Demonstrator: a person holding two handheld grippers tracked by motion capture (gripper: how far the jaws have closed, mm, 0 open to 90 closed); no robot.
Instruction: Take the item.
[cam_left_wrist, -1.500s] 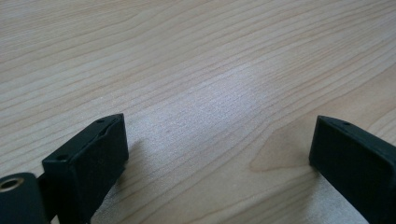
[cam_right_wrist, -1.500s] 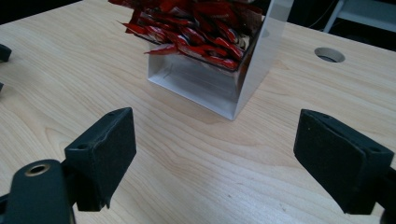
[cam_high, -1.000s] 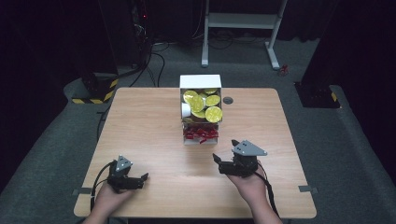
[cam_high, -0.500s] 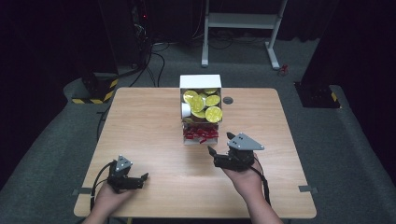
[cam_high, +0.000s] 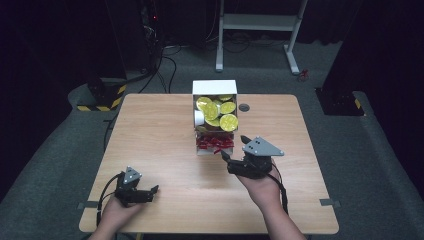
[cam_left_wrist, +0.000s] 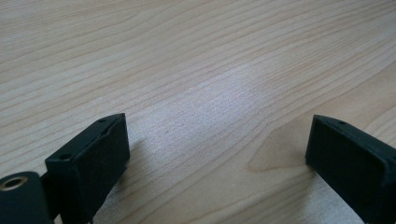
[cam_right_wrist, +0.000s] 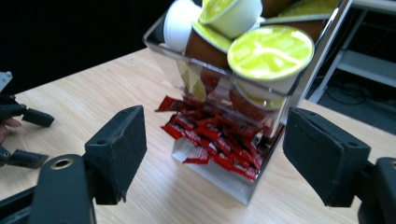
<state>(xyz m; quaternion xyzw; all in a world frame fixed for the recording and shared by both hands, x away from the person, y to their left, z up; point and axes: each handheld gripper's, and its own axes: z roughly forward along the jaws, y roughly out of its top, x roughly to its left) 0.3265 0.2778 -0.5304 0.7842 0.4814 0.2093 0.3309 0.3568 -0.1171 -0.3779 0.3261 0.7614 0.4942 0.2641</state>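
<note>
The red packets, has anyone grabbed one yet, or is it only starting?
Only starting, it seems. Done: nothing visibly; the red packets all lie in the bottom of the clear holder, under the cups. In hand: the right gripper is open and aimed at them, holding nothing. The left gripper is open over bare table. Left: probably picking a packet.

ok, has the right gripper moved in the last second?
Yes. The right gripper has gone forward and a little left, closing on the clear dispenser, which stays put on the table.
</note>
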